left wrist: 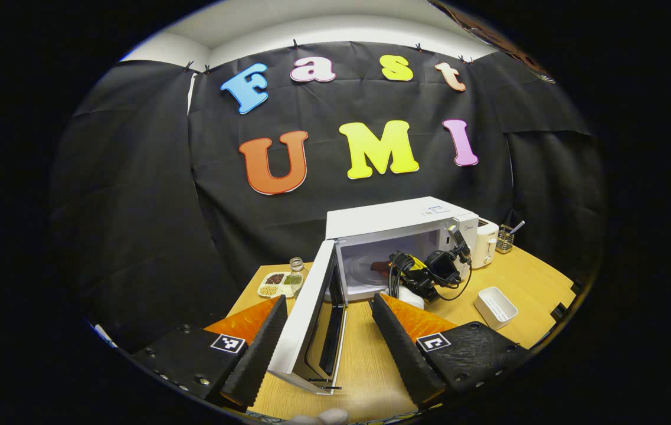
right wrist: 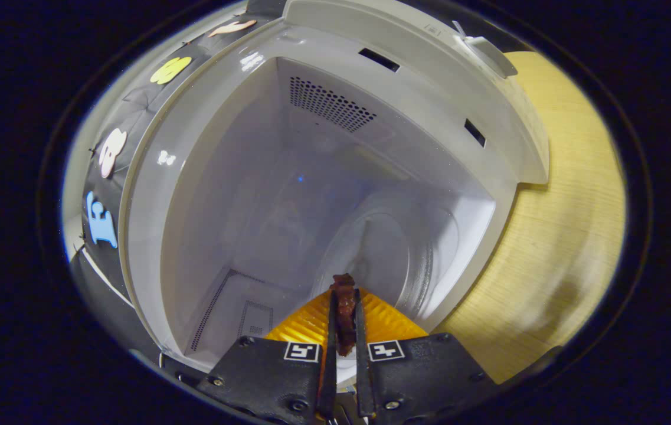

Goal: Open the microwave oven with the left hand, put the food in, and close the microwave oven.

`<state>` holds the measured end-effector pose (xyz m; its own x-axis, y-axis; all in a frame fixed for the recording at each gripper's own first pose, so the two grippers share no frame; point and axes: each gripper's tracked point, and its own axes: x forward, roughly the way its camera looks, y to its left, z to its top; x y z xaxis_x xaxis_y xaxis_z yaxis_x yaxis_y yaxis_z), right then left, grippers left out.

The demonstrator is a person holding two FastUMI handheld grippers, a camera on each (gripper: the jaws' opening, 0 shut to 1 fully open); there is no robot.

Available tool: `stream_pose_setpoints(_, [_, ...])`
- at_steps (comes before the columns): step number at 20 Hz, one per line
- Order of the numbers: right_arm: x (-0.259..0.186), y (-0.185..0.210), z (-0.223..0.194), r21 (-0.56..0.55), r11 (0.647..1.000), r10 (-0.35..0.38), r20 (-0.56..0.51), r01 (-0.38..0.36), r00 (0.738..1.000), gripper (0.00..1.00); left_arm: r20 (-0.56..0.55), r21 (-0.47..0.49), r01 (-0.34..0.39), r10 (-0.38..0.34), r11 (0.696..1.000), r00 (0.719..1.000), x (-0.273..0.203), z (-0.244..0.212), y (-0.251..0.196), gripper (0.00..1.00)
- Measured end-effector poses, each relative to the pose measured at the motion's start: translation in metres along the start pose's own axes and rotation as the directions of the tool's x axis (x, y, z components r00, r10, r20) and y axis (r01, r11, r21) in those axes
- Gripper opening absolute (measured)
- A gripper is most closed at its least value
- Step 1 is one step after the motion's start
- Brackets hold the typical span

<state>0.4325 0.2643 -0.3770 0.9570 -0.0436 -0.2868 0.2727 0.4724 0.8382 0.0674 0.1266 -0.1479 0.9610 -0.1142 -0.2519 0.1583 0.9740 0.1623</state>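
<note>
Inside microwave (right wrist: 323,177): my right gripper (right wrist: 344,321) pinches the food (right wrist: 345,307), unreleased.
Door (left wrist: 311,319): open; left gripper (left wrist: 326,336) spread, empty.
Left: release, close.

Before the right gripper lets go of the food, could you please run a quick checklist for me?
1. Door swung wide open: ok.
2. Food pinched between both fingers of the right gripper: ok.
3. Right gripper reaching into the microwave cavity, as the left gripper view shows: ok.
4. Food over the turntable: ok, it hangs above the near rim.
5. Gap between food and turntable small enough for a soft drop: cannot tell.
6. Left gripper open, its fingers either side of the door and not gripping it: ok.
</note>
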Motion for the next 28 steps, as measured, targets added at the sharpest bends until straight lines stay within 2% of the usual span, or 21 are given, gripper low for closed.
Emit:
stream_pose_setpoints(1, [0.002, -0.004, 0.000, -0.034, 0.999, -0.013, 0.010, 0.014, 1.000, 0.19, 0.000, -0.002, -0.001, 0.001, 1.000, 1.000, -0.001, 0.000, 0.000, 0.90])
stream_pose_setpoints(2, [0.003, -0.011, 0.000, -0.068, 0.997, -0.043, 0.008, 0.044, 0.999, 0.10, -0.001, -0.003, -0.002, 0.002, 1.000, 1.000, -0.001, 0.000, 0.000, 0.90])
stream_pose_setpoints(3, [0.004, -0.013, 0.002, -0.109, 0.993, -0.046, 0.015, 0.048, 0.999, 0.29, 0.003, -0.006, -0.008, 0.008, 1.000, 1.000, 0.000, 0.002, 0.002, 0.90])
stream_pose_setpoints(6, [-0.005, -0.011, 0.012, -0.242, 0.968, -0.061, 0.054, 0.073, 0.997, 0.41, -0.010, -0.055, 0.009, -0.009, 0.998, 1.000, 0.004, -0.001, -0.001, 0.90])
stream_pose_setpoints(7, [-0.002, -0.011, 0.015, -0.269, 0.960, -0.064, 0.051, 0.076, 0.997, 0.68, -0.008, -0.061, 0.003, -0.004, 0.998, 1.000, 0.004, 0.000, 0.000, 0.90])
stream_pose_setpoints(11, [-0.015, -0.007, 0.037, -0.400, 0.910, -0.073, 0.105, 0.109, 0.992, 0.86, 0.001, -0.075, -0.008, 0.008, 0.997, 1.000, 0.004, 0.004, 0.001, 0.90])
stream_pose_setpoints(12, [-0.023, -0.004, 0.042, -0.428, 0.897, -0.073, 0.110, 0.114, 0.991, 0.80, 0.013, -0.070, -0.011, 0.011, 0.997, 1.000, 0.003, 0.007, 0.003, 0.90])
stream_pose_setpoints(13, [-0.034, 0.000, 0.041, -0.445, 0.889, -0.066, 0.102, 0.104, 0.993, 0.98, 0.017, -0.064, -0.015, 0.016, 0.998, 1.000, 0.002, 0.009, 0.004, 0.90])
stream_pose_setpoints(14, [-0.045, 0.003, 0.041, -0.465, 0.881, -0.059, 0.088, 0.093, 0.994, 1.00, 0.022, -0.056, -0.023, 0.024, 0.998, 0.999, 0.001, 0.011, 0.007, 0.90])
stream_pose_setpoints(15, [-0.059, 0.004, 0.042, -0.486, 0.870, -0.054, 0.066, 0.079, 0.996, 0.90, 0.028, -0.051, -0.026, 0.027, 0.998, 0.999, 0.000, 0.012, 0.009, 0.90])
stream_pose_setpoints(16, [-0.076, 0.002, 0.043, -0.516, 0.854, -0.054, 0.044, 0.069, 0.998, 1.00, 0.036, -0.049, -0.031, 0.033, 0.998, 0.999, -0.002, 0.017, 0.013, 0.90])
stream_pose_setpoints(17, [-0.095, 0.002, 0.045, -0.545, 0.837, -0.053, 0.011, 0.051, 0.999, 1.00, 0.048, -0.047, -0.033, 0.035, 0.998, 0.998, -0.005, 0.020, 0.016, 0.90])
stream_pose_setpoints(18, [-0.115, 0.004, 0.049, -0.566, 0.824, -0.049, -0.013, 0.033, 0.999, 0.89, 0.056, -0.044, -0.039, 0.041, 0.998, 0.998, -0.007, 0.021, 0.022, 0.90])
stream_pose_setpoints(19, [-0.136, 0.007, 0.056, -0.602, 0.799, -0.044, -0.039, 0.012, 0.998, 0.89, 0.046, -0.040, -0.052, 0.054, 0.998, 0.997, -0.008, 0.019, 0.029, 0.90])
stream_pose_setpoints(20, [-0.159, 0.008, 0.065, -0.643, 0.766, -0.050, -0.061, -0.001, 0.997, 1.00, 0.042, -0.035, -0.063, 0.064, 0.997, 0.997, -0.009, 0.017, 0.037, 0.90])
stream_pose_setpoints(21, [-0.182, 0.009, 0.074, -0.681, 0.732, -0.056, -0.078, -0.012, 0.995, 0.89, 0.046, -0.035, -0.073, 0.074, 0.997, 0.996, -0.012, 0.018, 0.044, 0.90])
stream_pose_setpoints(23, [-0.226, 0.011, 0.099, -0.747, 0.664, -0.057, -0.076, -0.019, 0.995, 0.89, 0.055, -0.038, -0.111, 0.113, 0.993, 0.992, -0.017, 0.018, 0.064, 0.90])
stream_pose_setpoints(24, [-0.249, 0.009, 0.111, -0.768, 0.640, -0.065, -0.078, -0.018, 0.995, 1.00, 0.061, -0.040, -0.129, 0.132, 0.991, 0.989, -0.019, 0.015, 0.073, 0.90])
stream_pose_setpoints(26, [-0.294, 0.007, 0.133, -0.793, 0.609, -0.071, -0.078, -0.019, 0.994, 1.00, 0.055, -0.052, -0.167, 0.170, 0.985, 0.984, -0.021, 0.006, 0.091, 0.90])
stream_pose_setpoints(27, [-0.314, 0.005, 0.146, -0.810, 0.586, -0.074, -0.065, -0.010, 0.995, 0.90, 0.051, -0.056, -0.182, 0.185, 0.982, 0.982, -0.023, 0.001, 0.099, 0.84])
stream_pose_setpoints(28, [-0.334, 0.000, 0.159, -0.826, 0.563, -0.092, -0.048, 0.013, 0.995, 1.00, 0.042, -0.061, -0.189, 0.192, 0.980, 0.980, -0.026, -0.005, 0.104, 0.90])
